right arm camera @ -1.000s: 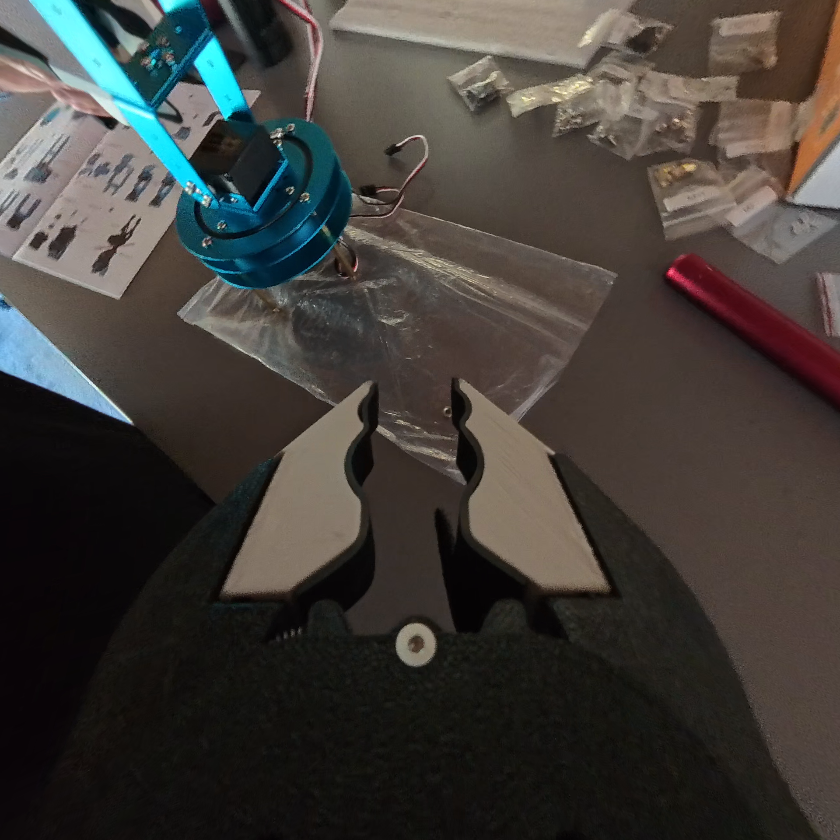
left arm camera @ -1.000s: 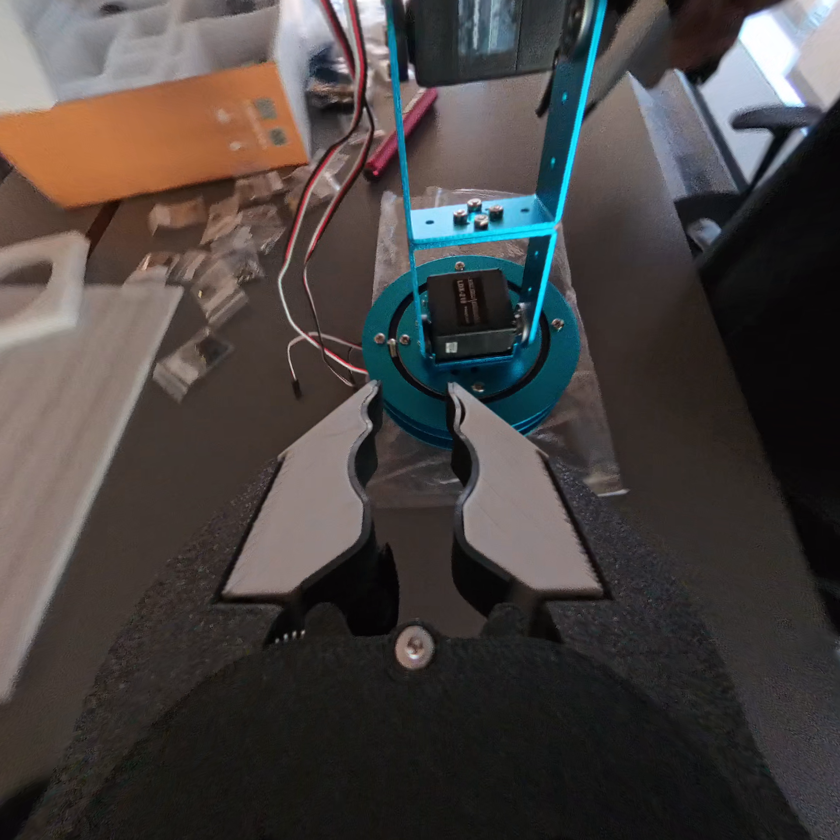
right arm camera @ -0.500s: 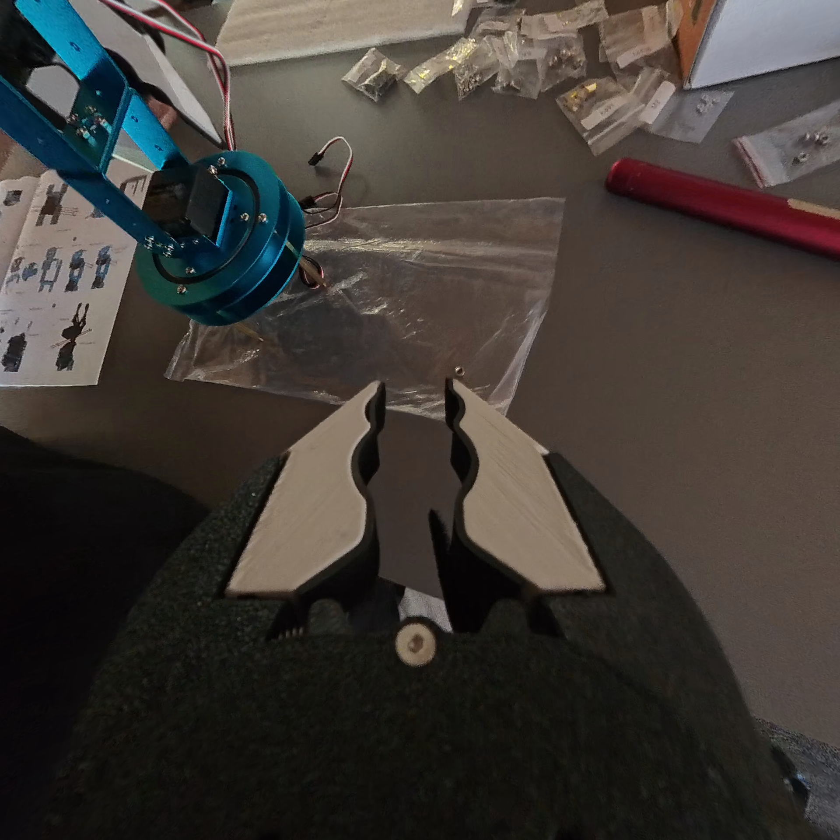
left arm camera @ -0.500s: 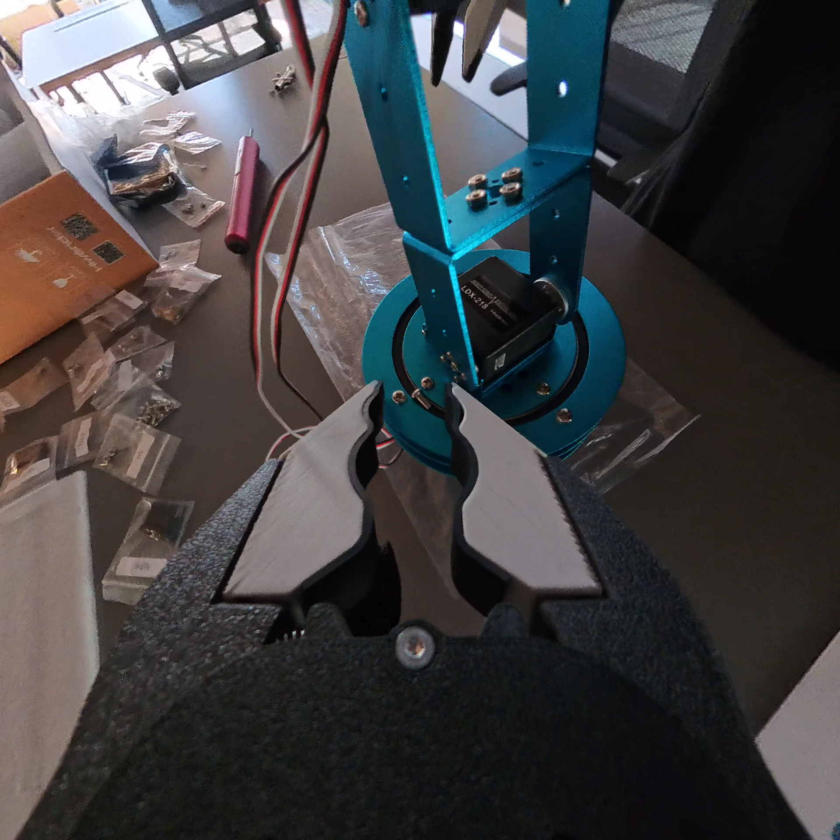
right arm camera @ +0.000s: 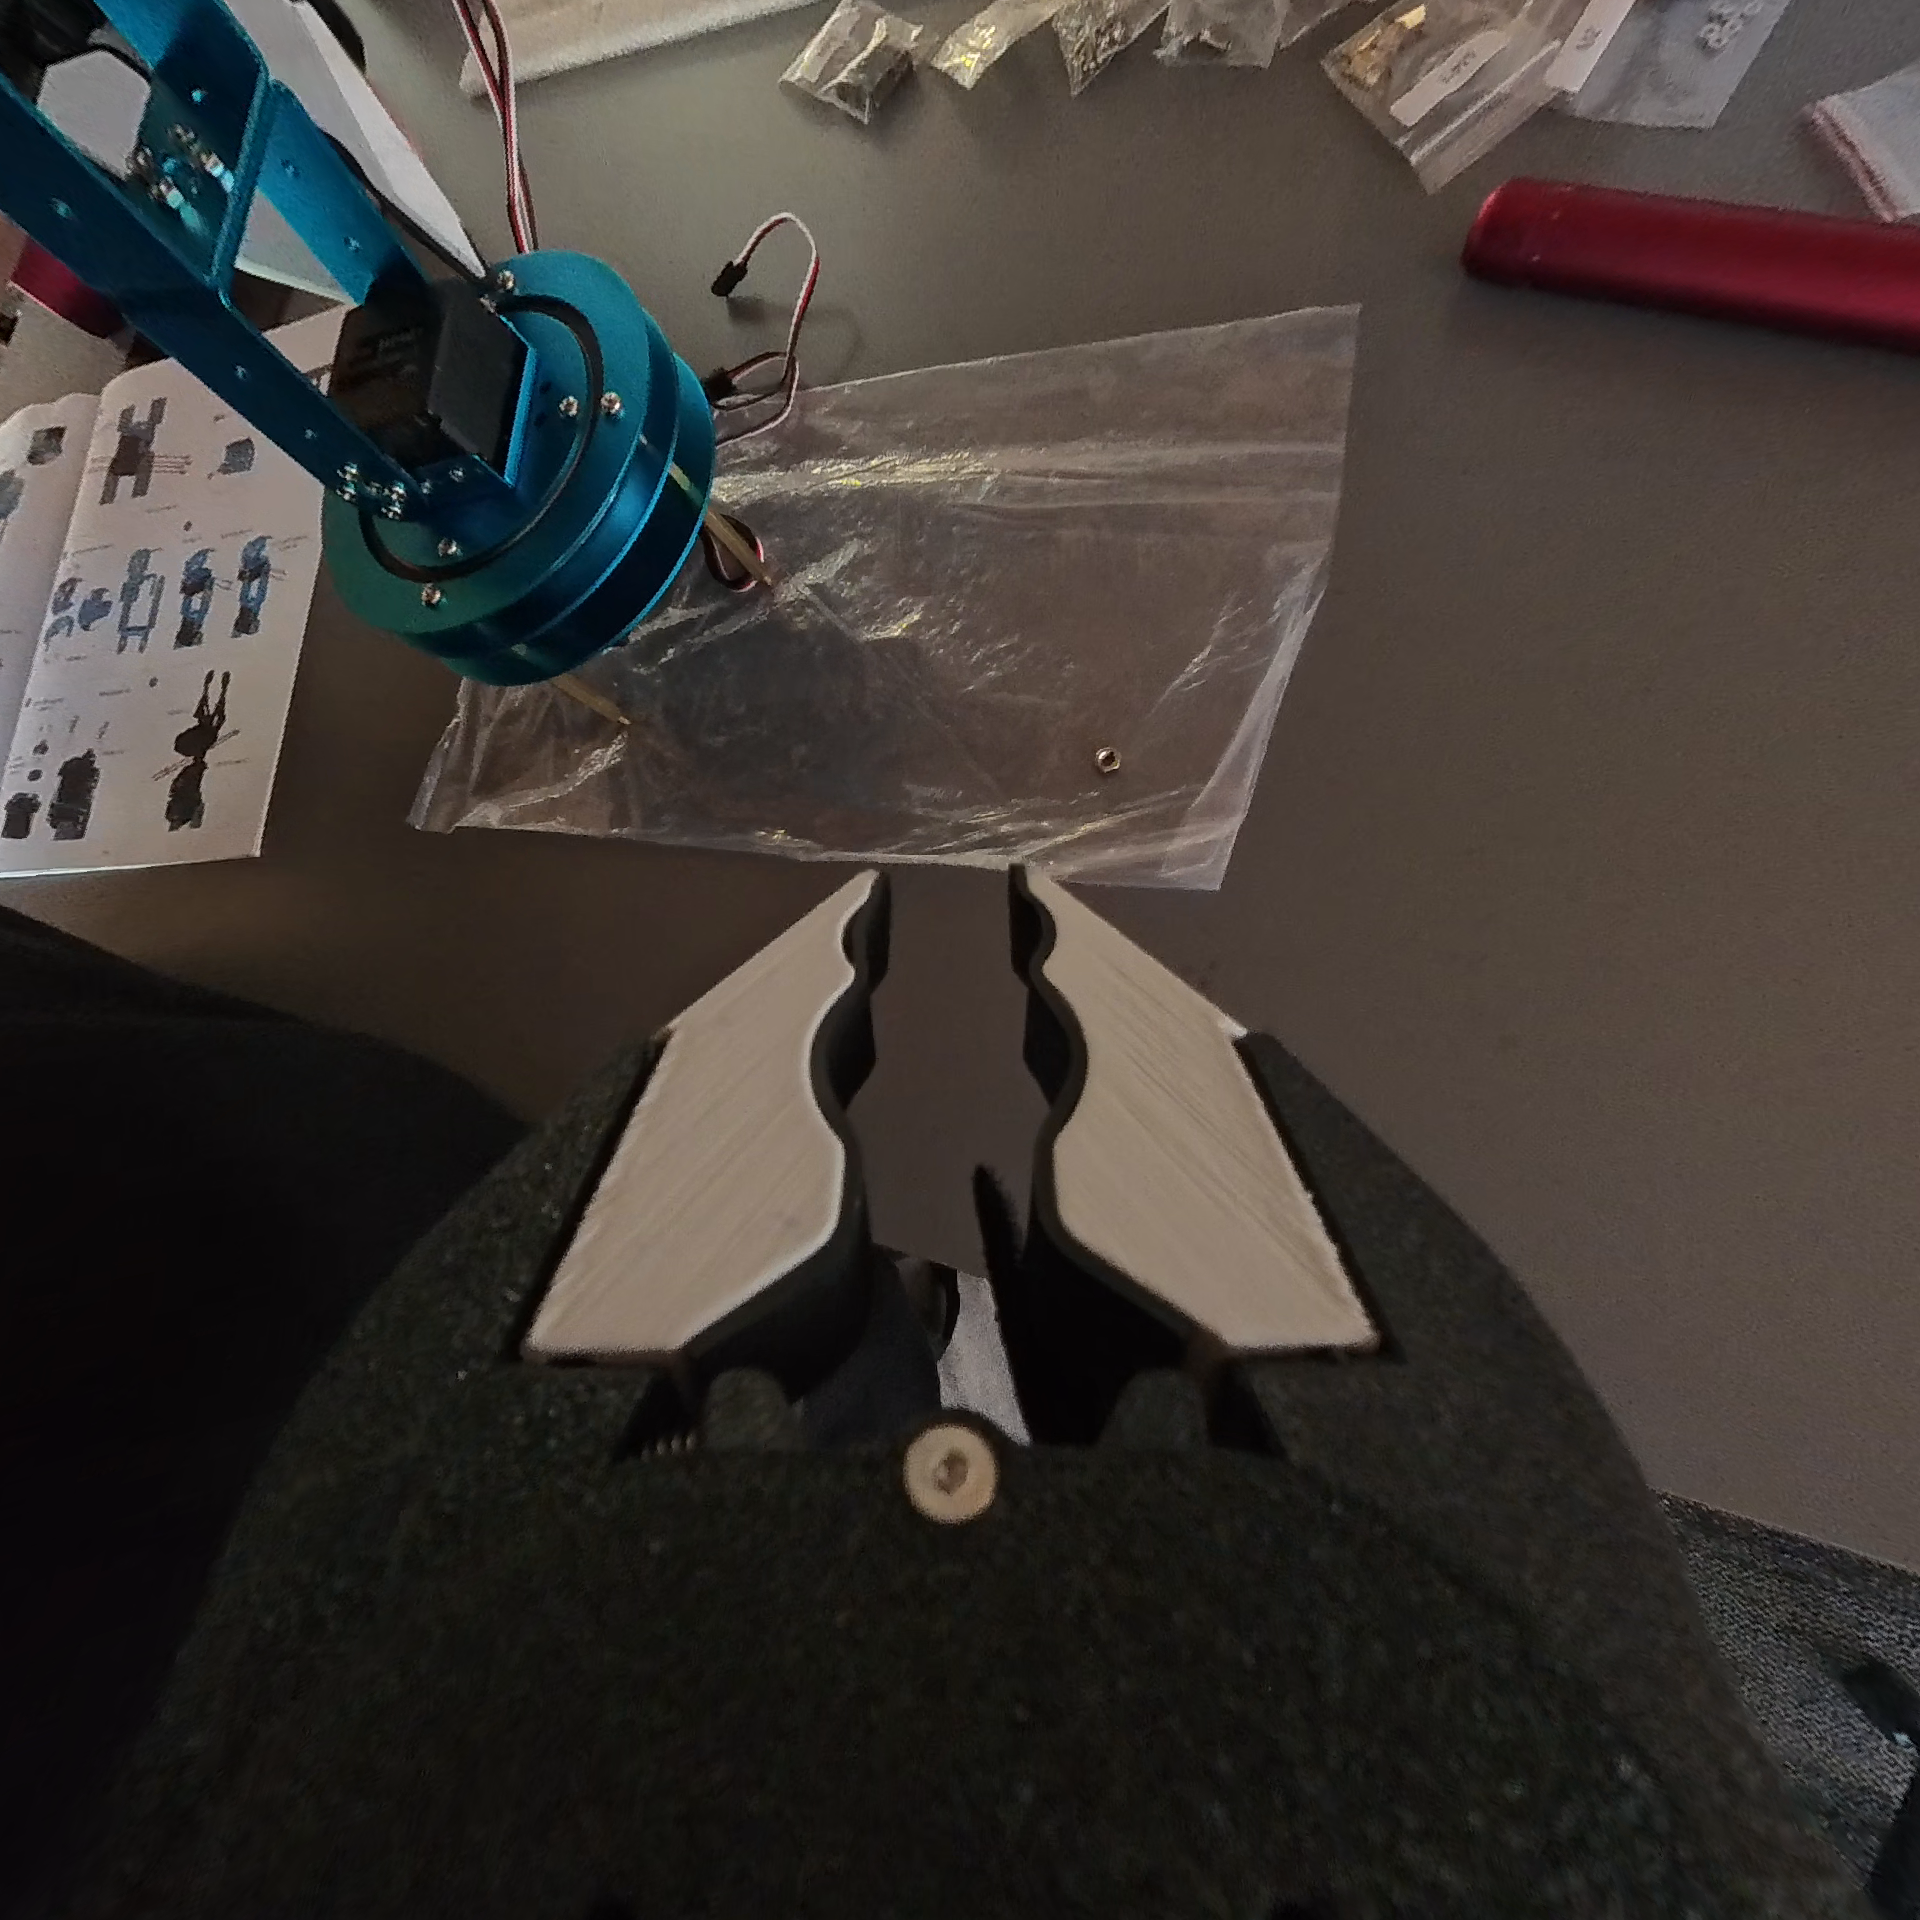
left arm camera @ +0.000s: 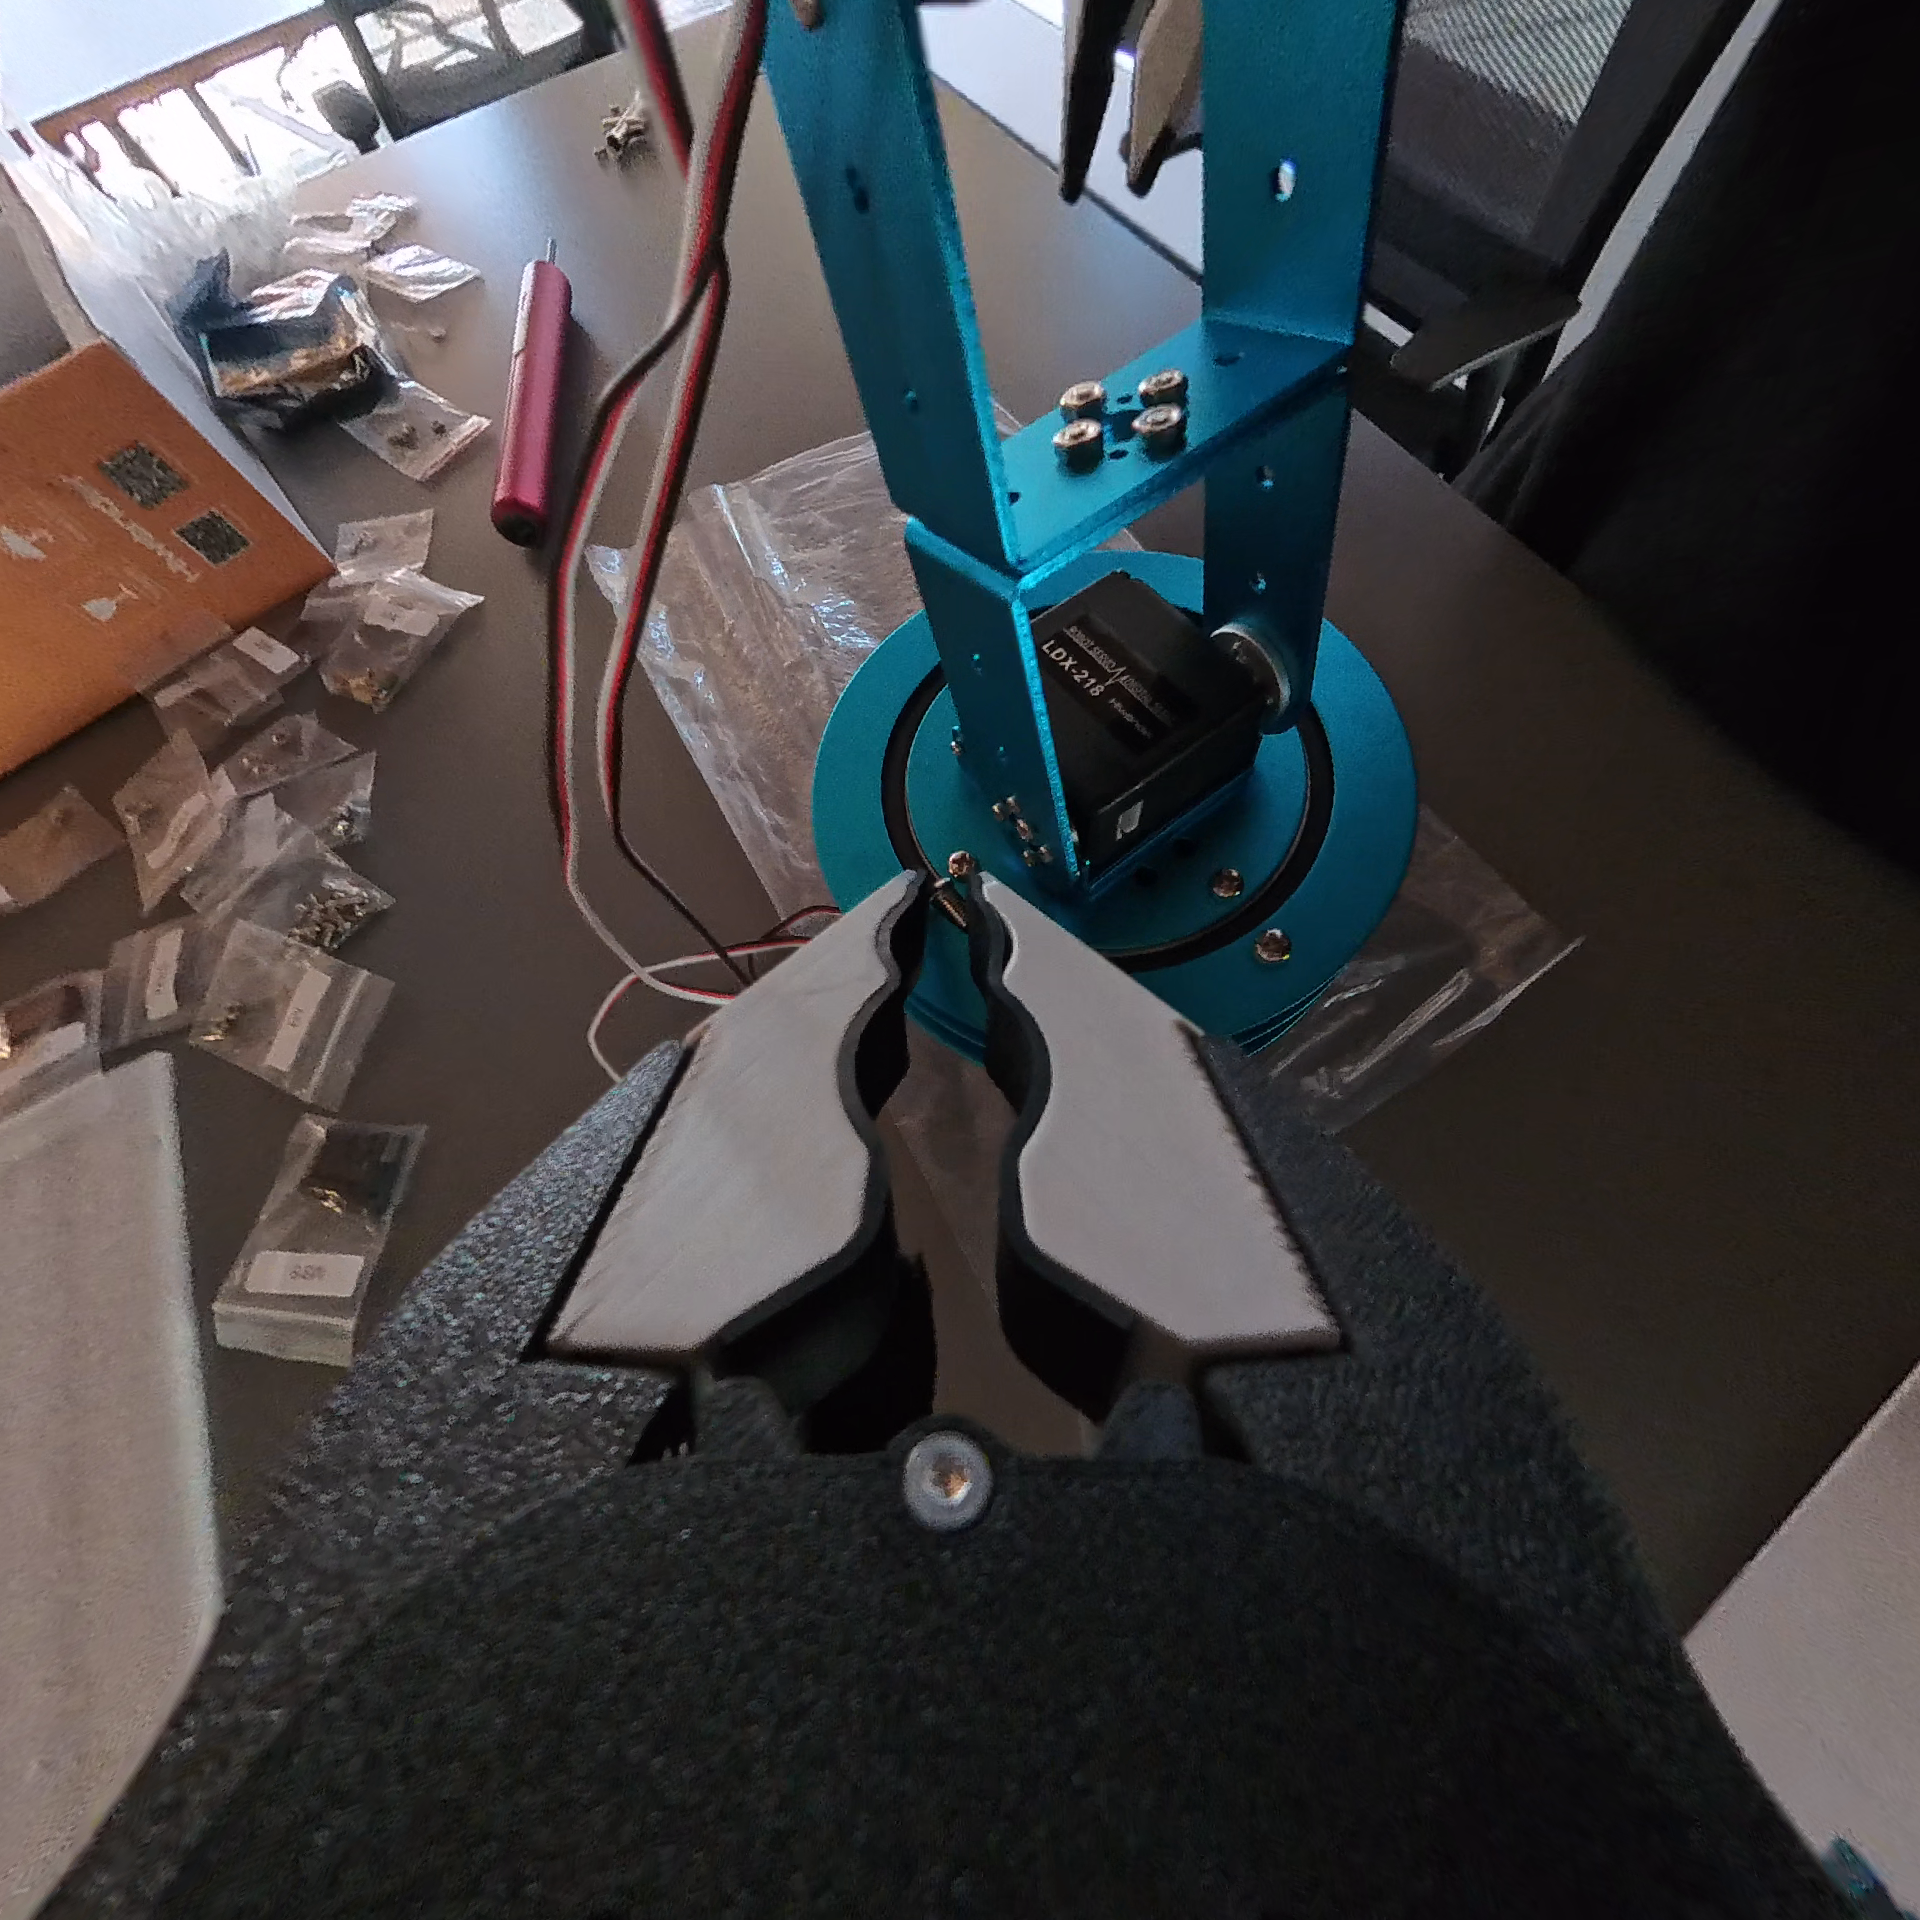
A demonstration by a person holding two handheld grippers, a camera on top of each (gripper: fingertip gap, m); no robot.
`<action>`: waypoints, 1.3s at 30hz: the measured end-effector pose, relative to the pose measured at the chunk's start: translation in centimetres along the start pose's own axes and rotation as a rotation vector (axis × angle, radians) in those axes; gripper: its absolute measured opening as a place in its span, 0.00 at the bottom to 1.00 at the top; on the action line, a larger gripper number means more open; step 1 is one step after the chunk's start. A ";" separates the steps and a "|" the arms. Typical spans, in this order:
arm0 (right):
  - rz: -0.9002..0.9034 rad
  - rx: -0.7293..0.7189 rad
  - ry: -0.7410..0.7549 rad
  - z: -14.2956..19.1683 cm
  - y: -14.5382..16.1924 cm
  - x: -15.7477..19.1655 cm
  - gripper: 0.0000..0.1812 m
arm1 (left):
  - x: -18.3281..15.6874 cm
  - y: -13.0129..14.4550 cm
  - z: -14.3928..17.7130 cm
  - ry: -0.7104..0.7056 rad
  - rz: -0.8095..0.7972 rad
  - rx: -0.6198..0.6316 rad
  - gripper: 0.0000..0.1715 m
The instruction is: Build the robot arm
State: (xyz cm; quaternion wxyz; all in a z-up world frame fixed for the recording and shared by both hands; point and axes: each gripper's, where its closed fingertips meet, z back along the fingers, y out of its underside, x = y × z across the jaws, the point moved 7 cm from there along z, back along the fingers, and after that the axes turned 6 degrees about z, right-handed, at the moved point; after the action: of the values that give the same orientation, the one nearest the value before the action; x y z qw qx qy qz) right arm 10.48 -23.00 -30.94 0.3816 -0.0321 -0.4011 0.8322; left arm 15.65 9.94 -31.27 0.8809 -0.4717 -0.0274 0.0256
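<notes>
My left gripper (left arm camera: 950, 885) is shut on a small screw (left arm camera: 948, 900), held at the fingertips right against the near rim of the blue round base (left arm camera: 1361, 831). A black servo (left arm camera: 1132, 717) sits on the base under a tall blue bracket (left arm camera: 914, 312). My right gripper (right arm camera: 948, 883) is open and empty. It hovers over the dark table at the near edge of a clear plastic bag (right arm camera: 987, 582). A small nut (right arm camera: 1108, 760) lies on that bag. The blue base (right arm camera: 582, 582) is off to its upper left.
A red screwdriver (left arm camera: 530, 405) (right arm camera: 1704, 260), an orange box (left arm camera: 104, 540), several small bags of parts (left arm camera: 260, 790) (right arm camera: 1455, 62) and servo wires (left arm camera: 644, 520) lie around. An instruction booklet (right arm camera: 156, 623) is at the left. A dark chair (left arm camera: 1714, 416) stands beside the table. There is about 25 cm between the tips of the two grippers. To the black servo (left arm camera: 1132, 717): left tips about 4 cm, right tips about 20 cm.
My left gripper has closed from open onto the small screw at the base's rim. My right gripper has drawn back toward the bag's near edge, and its jaws have narrowed a little.
</notes>
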 end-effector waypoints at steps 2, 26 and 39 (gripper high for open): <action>-0.001 0.002 -0.008 -0.1 0.1 0.0 0.12 | 0.0 0.0 0.1 -0.004 0.033 0.002 0.04; 0.410 -0.323 -0.522 -2.4 -6.9 10.0 0.12 | -13.1 -5.3 4.5 -0.575 0.762 -0.836 0.02; 0.859 -0.643 -0.533 2.0 -7.6 8.9 0.10 | -14.6 -14.5 -7.7 -0.670 0.989 -1.263 0.02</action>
State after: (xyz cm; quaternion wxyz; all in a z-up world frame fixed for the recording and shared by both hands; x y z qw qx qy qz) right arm 8.11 -15.46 -22.10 -0.1314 -0.0953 -0.6657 0.7283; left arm 1.95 -5.54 -23.85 0.2874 -0.7978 -0.0861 0.5230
